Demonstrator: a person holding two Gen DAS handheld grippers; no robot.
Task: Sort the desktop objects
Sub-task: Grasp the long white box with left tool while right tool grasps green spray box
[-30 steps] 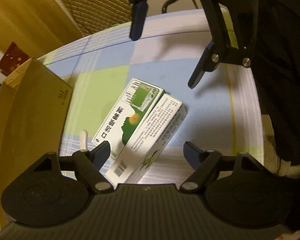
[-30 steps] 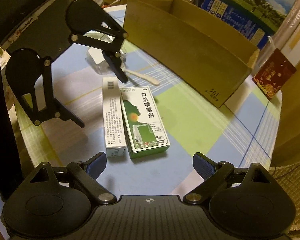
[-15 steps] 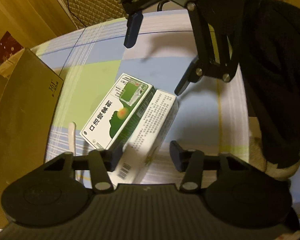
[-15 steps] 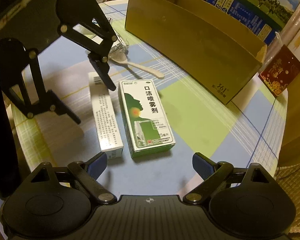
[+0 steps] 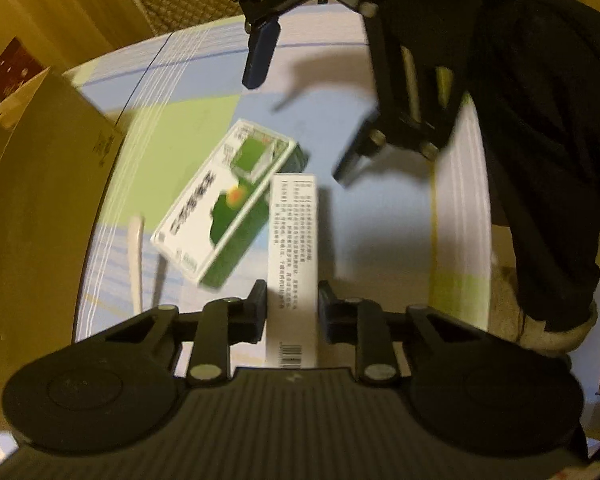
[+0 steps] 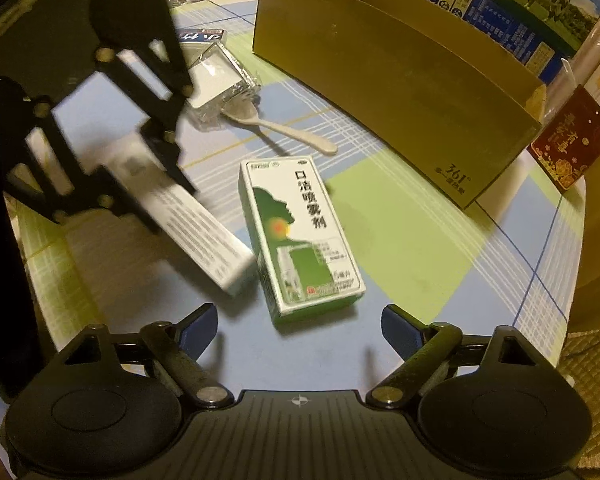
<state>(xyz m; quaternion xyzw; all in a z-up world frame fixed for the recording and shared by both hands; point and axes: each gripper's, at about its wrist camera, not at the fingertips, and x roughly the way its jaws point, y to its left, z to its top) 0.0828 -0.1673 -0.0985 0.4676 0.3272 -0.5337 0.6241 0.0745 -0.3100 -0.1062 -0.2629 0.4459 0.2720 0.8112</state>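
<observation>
A long white box (image 5: 294, 240) sits between the pads of my left gripper (image 5: 293, 312), whose jaws are closing and press on its barcode end. From the right wrist view this white box (image 6: 204, 232) is blurred and angled away from the green spray box (image 6: 300, 232), with the left gripper (image 6: 160, 200) on its far end. The green spray box (image 5: 224, 204) lies flat on the checked tablecloth. My right gripper (image 6: 296, 324) is open, its jaws closing slightly, and the green box's near end lies just ahead of its gap. In the left wrist view the right gripper (image 5: 298, 124) hangs above the table.
A long brown cardboard box (image 6: 400, 72) stands open along the far side of the table. A pale plastic spoon (image 6: 284, 132) and a clear plastic package (image 6: 216, 76) lie beyond the boxes. A red card (image 6: 572, 140) leans at the table's edge. A dark sleeve (image 5: 540, 140) fills the right.
My left gripper's jaws have closed from wide apart onto the white box. That box has swung away from the green box. The right gripper has barely moved, its fingers slightly closer together.
</observation>
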